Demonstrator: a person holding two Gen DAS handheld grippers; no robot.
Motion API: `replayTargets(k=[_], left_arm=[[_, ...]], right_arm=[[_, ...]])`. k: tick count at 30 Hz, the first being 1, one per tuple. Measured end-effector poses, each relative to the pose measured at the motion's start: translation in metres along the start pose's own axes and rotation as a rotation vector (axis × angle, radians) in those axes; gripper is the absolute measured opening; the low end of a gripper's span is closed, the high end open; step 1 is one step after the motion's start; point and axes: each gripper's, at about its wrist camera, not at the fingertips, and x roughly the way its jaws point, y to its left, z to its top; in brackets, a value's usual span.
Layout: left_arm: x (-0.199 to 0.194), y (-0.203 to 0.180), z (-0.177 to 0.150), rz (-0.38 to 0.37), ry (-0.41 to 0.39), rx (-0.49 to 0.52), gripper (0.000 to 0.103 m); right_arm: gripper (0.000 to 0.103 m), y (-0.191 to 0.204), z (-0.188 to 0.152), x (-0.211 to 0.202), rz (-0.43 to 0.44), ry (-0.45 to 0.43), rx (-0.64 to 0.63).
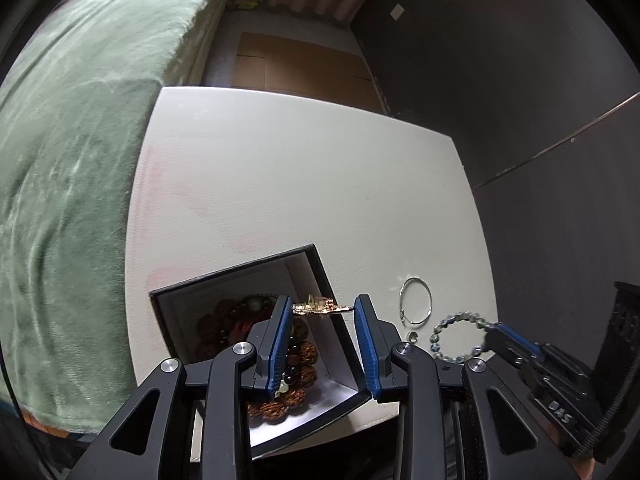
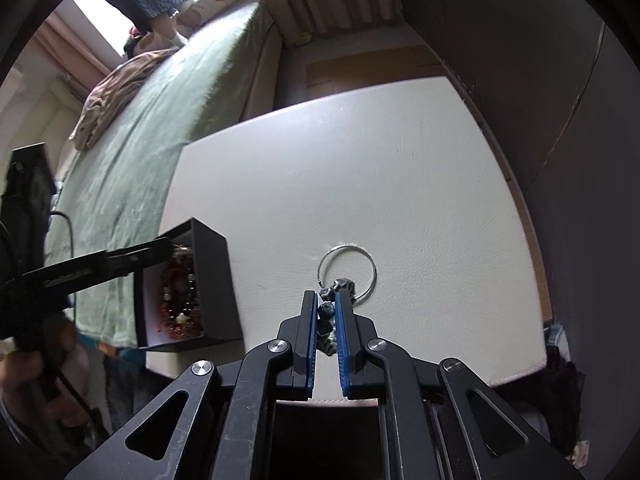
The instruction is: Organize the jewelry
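The left gripper hung over the black box, its blue pads set wide apart with a small gold ornament spanning the gap between them; it met the left pad, though whether the right pad touched it could not be told. Beneath it, inside the box, lay brown and dark beaded bracelets. The box sat at the near left edge of the white padded table. To its right, the right gripper had its pads drawn close on a pale blue-grey bead bracelet, whose beads showed between the pads in the right wrist view. Just beside the bracelet lay a small loose bead, and just beyond that a thin silver ring rested flat on the table. A green blanket covered the bed along the table's left side, and a dark wall stood to the right.
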Motion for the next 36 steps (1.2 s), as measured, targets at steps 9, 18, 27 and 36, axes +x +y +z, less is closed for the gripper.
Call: replayTargets(k=[9,18,27,36], left_arm=[[-0.006,0.016,-0.002,-0.003,-0.002,-0.025,0.035],[-0.038,0.048,-0.009,0.031,-0.061,-0.059,0.048],[-0.06,0.077,-0.016,0.047,-0.093,-0.108,0.048],[-0.068,0.08,-0.017,0.044,-0.112,-0.108,0.048]], right_arm=[[0.01,0.027,0.01,0.0,0.041,-0.014,-0.03],[0.01,0.083,0.022,0.003,0.127,-0.017,-0.117],[0.01,0.128,0.03,0.014,0.155,-0.007,-0.195],[0.027,0.142,0.037,0.025,0.131,0.023,-0.211]])
